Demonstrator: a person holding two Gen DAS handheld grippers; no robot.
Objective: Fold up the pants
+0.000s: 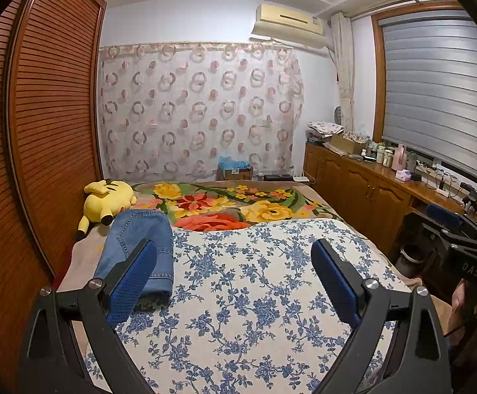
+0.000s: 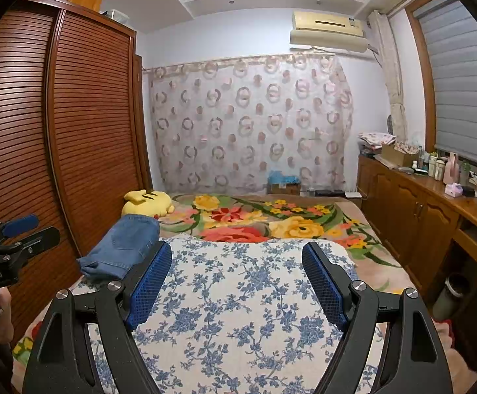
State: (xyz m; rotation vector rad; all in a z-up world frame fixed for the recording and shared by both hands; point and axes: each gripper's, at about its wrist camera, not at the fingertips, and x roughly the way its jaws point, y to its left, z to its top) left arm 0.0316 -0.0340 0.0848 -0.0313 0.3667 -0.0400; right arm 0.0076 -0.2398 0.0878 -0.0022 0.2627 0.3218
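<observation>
Left wrist view: the left gripper [image 1: 233, 279] holds its jaws wide apart, empty, with folded blue denim pants [image 1: 140, 249] at ten o'clock on the blue-and-white floral bedspread [image 1: 254, 295]. The right gripper [image 2: 236, 282] likewise gapes empty above the bed.

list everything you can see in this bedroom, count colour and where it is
jeans: 1, blue, folded, on the bed's left side
sheet: 1, white with blue flowers, over the near part of the bed
blanket: 1, bright flowers, far part of the bed
plush toy: 1, yellow, far left of the bed by the wardrobe
wardrobe: 1, brown slatted doors, left wall
curtain: 1, pale with rings, back wall
air conditioner: 1, cream, high on the back wall
cabinet: 1, brown wood, right side, small bottles on top
blind: 1, grey, right window
left gripper: 1, black with blue pads, open above the sheet
right gripper: 1, same, open above the sheet
</observation>
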